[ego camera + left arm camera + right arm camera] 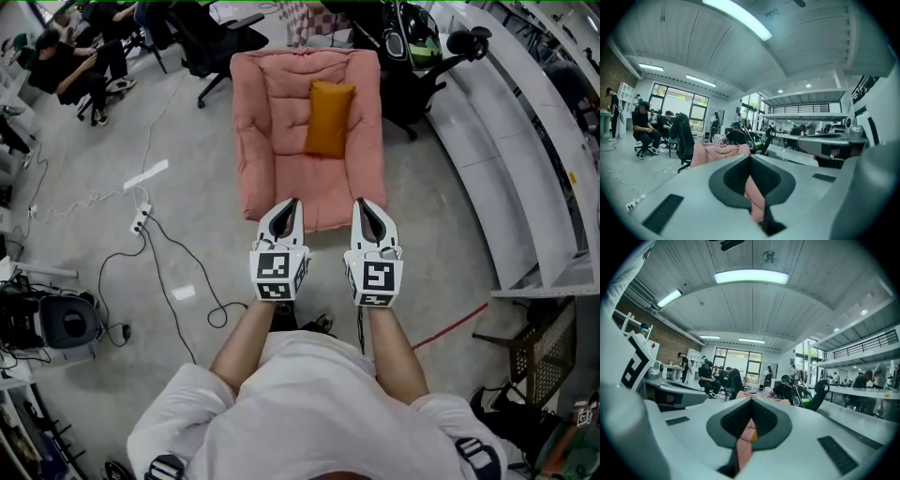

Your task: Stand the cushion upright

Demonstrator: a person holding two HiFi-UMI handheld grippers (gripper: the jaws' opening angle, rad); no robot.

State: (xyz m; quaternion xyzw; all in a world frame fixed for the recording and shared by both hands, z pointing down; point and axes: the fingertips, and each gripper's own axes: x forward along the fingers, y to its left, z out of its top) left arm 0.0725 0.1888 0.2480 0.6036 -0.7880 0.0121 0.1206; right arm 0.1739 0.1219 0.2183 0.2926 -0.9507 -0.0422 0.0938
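Underfoot, grey concrete floor (450, 216) spreads on all sides of both grippers, bare directly ahead of them and off to the right gripper's side. That side is bounded by the long straight edge of a white bench (487, 141) well to the right. Straight ahead of both grippers sits a pink padded armchair (272, 122). Its front seat edge lies just beyond the jaw tips, and its raised arms close in the seat on either side. The orange cushion (329, 118) rests on the chair well ahead of the right gripper, closer to the chair's right arm than its left and apart from both. From above I cannot tell whether it stands upright or lies flat. The left gripper (292, 202) and right gripper (362, 204) are held side by side with a free gap between them. Each is clenched shut on nothing, and only a thin slit between the pads shows pink, with a sliver of orange in the right gripper view. Out to the left gripper's side, loose black cables (178, 272) loop over the floor from a white power strip (140, 220).
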